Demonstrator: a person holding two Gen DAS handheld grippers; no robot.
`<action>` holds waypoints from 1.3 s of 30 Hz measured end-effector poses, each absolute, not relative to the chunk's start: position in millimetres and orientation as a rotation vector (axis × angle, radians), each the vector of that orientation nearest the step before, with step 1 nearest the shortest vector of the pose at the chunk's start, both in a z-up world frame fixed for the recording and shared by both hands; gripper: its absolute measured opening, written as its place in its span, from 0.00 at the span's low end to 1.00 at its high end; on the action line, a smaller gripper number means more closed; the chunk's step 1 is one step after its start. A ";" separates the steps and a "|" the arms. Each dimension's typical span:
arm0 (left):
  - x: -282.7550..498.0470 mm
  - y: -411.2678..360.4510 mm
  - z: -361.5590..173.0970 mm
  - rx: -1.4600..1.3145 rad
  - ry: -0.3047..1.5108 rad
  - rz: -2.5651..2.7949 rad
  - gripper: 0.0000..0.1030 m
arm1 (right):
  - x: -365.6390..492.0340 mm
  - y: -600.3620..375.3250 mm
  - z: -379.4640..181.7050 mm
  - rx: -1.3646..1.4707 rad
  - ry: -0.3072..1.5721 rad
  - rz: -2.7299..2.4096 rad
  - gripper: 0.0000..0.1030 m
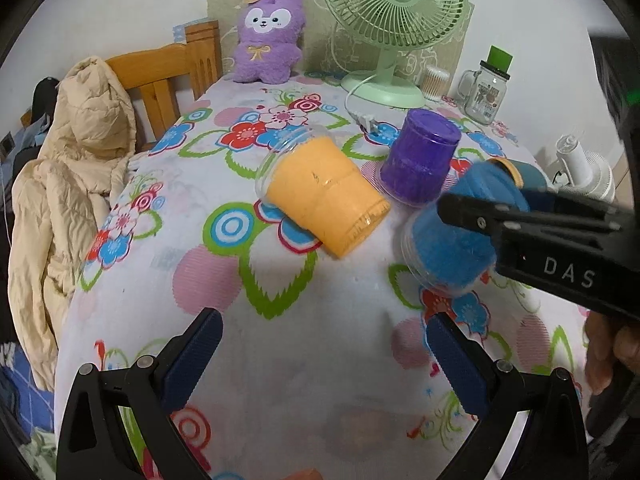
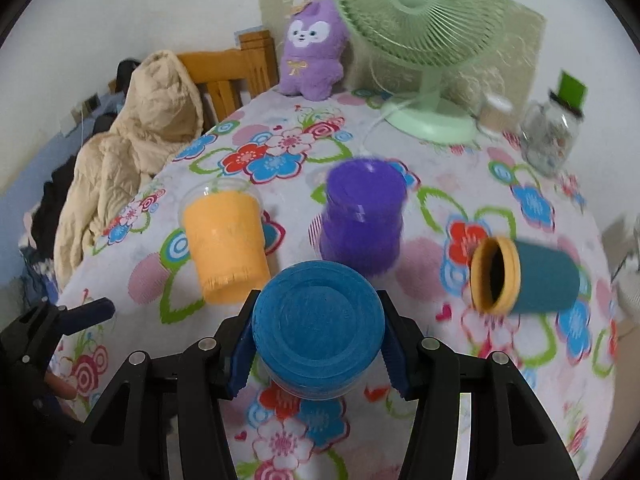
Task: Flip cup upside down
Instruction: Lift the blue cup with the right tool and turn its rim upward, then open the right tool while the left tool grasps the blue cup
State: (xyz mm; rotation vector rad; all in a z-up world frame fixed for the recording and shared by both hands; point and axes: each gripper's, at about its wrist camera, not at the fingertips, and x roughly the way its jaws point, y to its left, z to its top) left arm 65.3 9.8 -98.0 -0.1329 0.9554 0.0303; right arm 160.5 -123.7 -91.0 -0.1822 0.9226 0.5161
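Across the flower-print tablecloth [image 2: 400, 432], the purple cup [image 2: 362, 216] stands inverted already, while the orange cup in a clear plastic shell [image 2: 224, 240] and the teal cup with an orange rim [image 2: 524, 276] lie sideways, awaiting flips. Right gripper [image 2: 318, 344] clamps the blue cup [image 2: 318, 320], base up, nearly down on the cloth. Left gripper [image 1: 324, 340] hangs wide, empty.

both wrist views share floral table [image 1: 280, 320].

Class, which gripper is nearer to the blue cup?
Right. The right gripper clamps the blue cup between its fingers; the left gripper hangs open beside it, apart from it.
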 end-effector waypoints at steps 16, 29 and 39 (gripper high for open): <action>23.2 -18.4 -86.3 -0.123 0.934 -0.021 1.00 | 73.4 -211.1 -102.7 0.045 0.728 0.488 0.55; 2.8 -50.9 -75.2 -0.092 0.904 -0.067 1.00 | 18.7 -234.5 -90.3 0.024 0.684 0.421 0.63; -2.6 -74.2 -68.6 -0.084 0.884 -0.088 1.00 | 13.9 -292.0 -89.7 0.149 0.714 0.315 0.92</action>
